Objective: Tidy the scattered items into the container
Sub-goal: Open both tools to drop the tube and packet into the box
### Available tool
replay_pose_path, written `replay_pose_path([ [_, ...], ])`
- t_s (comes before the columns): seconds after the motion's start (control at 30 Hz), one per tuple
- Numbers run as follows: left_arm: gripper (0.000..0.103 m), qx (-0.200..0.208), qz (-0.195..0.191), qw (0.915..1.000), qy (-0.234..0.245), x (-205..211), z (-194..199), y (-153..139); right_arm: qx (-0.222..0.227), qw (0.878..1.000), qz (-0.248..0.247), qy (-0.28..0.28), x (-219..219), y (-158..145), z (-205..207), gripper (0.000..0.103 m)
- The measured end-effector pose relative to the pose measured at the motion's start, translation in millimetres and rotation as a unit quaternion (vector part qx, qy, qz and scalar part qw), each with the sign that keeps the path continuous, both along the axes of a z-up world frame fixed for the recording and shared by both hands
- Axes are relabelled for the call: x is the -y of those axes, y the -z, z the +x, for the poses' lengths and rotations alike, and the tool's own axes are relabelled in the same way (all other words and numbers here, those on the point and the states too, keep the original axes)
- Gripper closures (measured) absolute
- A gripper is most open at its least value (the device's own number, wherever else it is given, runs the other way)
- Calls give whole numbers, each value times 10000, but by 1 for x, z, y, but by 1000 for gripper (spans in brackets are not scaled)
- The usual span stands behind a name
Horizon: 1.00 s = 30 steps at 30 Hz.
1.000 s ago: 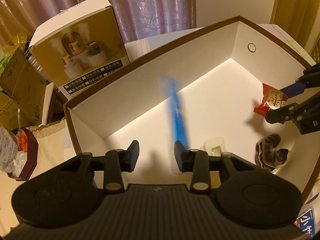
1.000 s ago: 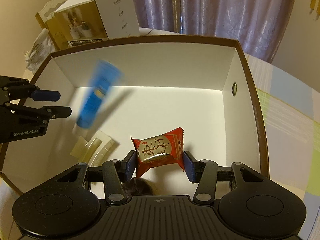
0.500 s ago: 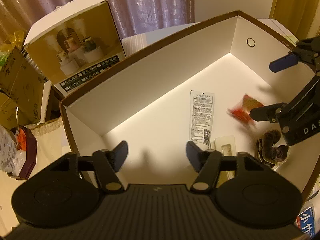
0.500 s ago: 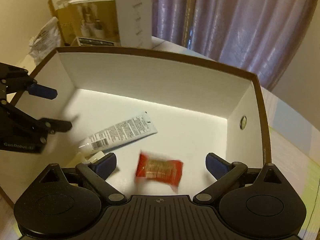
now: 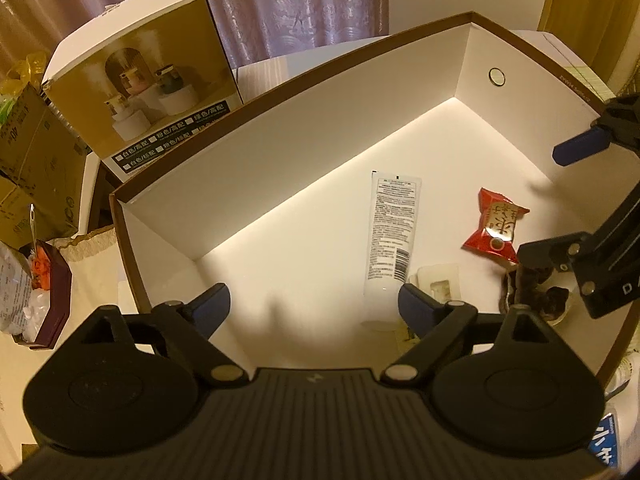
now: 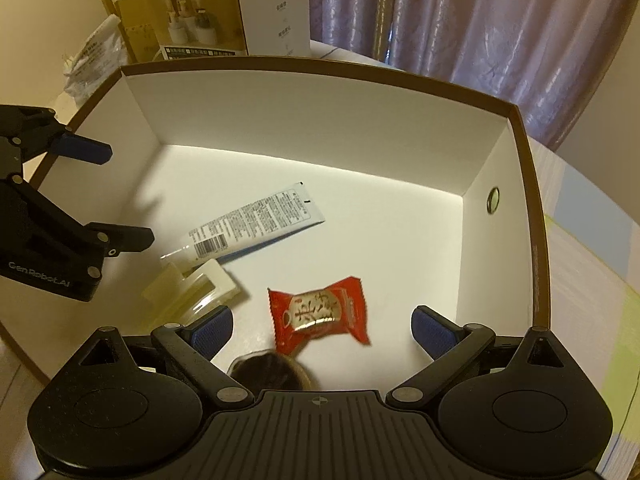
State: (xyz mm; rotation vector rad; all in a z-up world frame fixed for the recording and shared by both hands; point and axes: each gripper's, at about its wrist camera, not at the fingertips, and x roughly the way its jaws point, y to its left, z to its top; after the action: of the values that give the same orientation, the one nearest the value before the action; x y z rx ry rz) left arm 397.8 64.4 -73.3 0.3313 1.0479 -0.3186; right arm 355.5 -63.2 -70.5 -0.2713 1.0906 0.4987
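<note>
The left gripper hangs over the near left part of the box, its jaws spread wide with nothing between them. In the left wrist view the tube lies flat on the white floor just ahead of its right finger, cap end near that finger and the crimped end pointing toward the far wall. A pale plastic piece lies just beside the tube's cap end, partly hidden behind that finger. Farther right lies the red packet, and beyond it a dark round item sits near the box's wall, below the right gripper, which is also wide open and empty.

In the right wrist view the left gripper shows at the left edge over the box. The tube lies slanted on the floor, its cap end resting against the plastic piece. The packet lies between the fingers of the right gripper, touching neither. The dark item is mostly hidden under the gripper body.

Outside the box, a printed carton stands past its far wall.
</note>
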Motion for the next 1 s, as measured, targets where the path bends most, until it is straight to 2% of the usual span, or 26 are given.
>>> replay_pose_path([
  [0.33, 7, -25, -68, 9999, -117, 2, -13, -11, 125, 9996, 88, 245, 10, -15, -22, 2],
  [0.5, 6, -18, -79, 9998, -173, 3, -25, -19, 368, 9987, -6, 360, 12, -27, -38, 2],
  [1.0, 3, 346, -179, 9990, -229, 3, -64, -58, 908, 9933, 317, 640, 21, -65, -75, 2],
])
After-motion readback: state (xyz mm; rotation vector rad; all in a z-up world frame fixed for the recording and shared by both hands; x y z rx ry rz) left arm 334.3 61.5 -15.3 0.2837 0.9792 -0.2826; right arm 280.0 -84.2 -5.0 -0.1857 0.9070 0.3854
